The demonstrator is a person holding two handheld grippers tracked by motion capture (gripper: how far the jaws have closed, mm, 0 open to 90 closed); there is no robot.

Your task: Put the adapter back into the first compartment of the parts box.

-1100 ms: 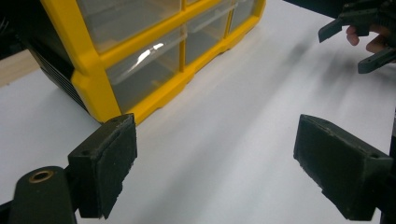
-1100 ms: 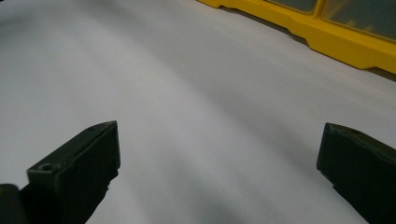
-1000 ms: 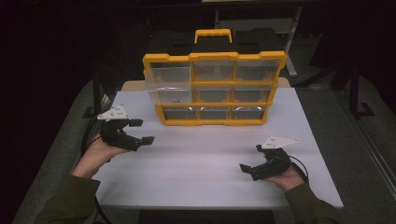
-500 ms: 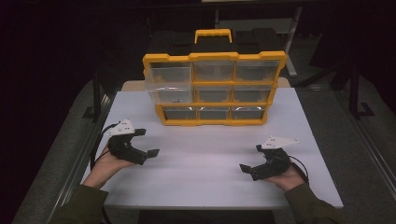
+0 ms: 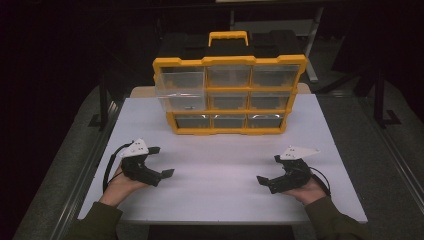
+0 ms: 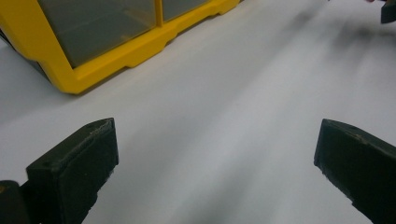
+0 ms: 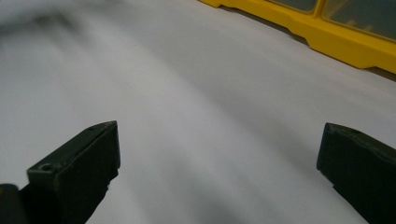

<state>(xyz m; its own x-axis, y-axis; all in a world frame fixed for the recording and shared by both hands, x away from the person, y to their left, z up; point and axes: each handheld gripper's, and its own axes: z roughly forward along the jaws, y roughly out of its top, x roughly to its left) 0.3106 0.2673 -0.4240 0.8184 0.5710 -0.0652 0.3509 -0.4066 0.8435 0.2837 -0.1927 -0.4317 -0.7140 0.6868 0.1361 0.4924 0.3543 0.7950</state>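
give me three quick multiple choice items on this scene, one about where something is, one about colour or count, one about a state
1. Where does the organizer stand on the table?
A. at the far edge, centre
B. at the near edge
C. at the right corner by the hand

2. What colour is the organizer's frame?
A. red
B. yellow
C. green

3. How are the fingers of the left gripper and the right gripper?
A. both spread apart, holding nothing
B. both closed on a drawer
C. left closed, right open

Answers:
1. A, since the high view shows it at the far side beyond both grippers.
2. B, since the frame and the handle are yellow.
3. A, since each gripper view shows two fingers wide apart over bare table.
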